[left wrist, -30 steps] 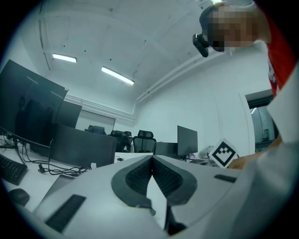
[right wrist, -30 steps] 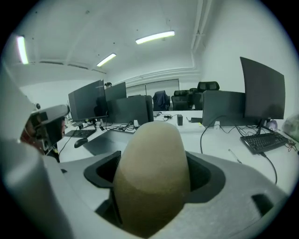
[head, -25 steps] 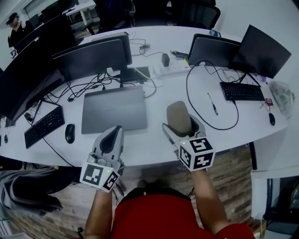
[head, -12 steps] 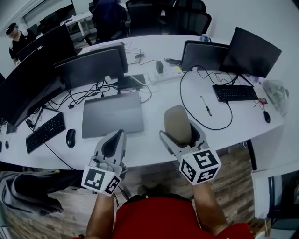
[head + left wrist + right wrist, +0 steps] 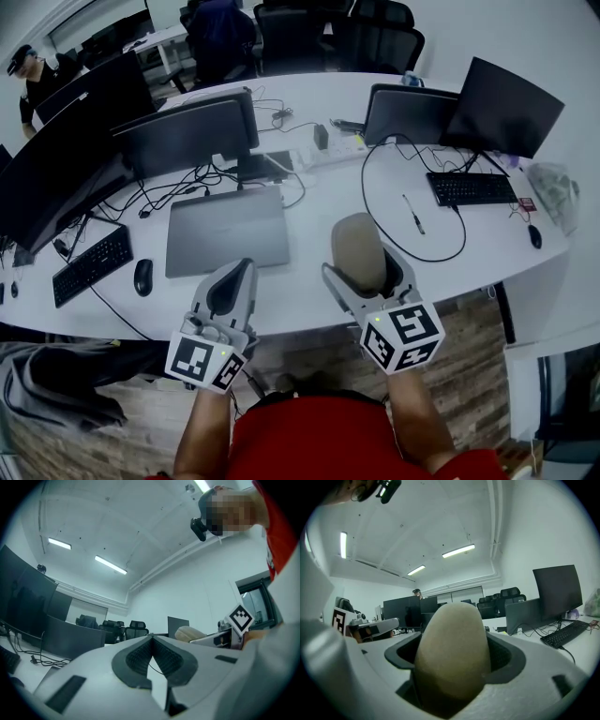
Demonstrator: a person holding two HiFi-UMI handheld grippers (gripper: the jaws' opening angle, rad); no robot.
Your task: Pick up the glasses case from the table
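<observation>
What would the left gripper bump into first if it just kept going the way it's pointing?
Likely nothing close: the left gripper, shut and empty, points about level over the table. It would probably pass above the closed laptop towards the office chairs; depth is unclear.

I saw bare table along the near edge, between the closed laptop and the black cable loop, wide enough for my left tongs. A mouse, keyboard and monitors blocked the left and back. A pen lay inside the loop.
</observation>
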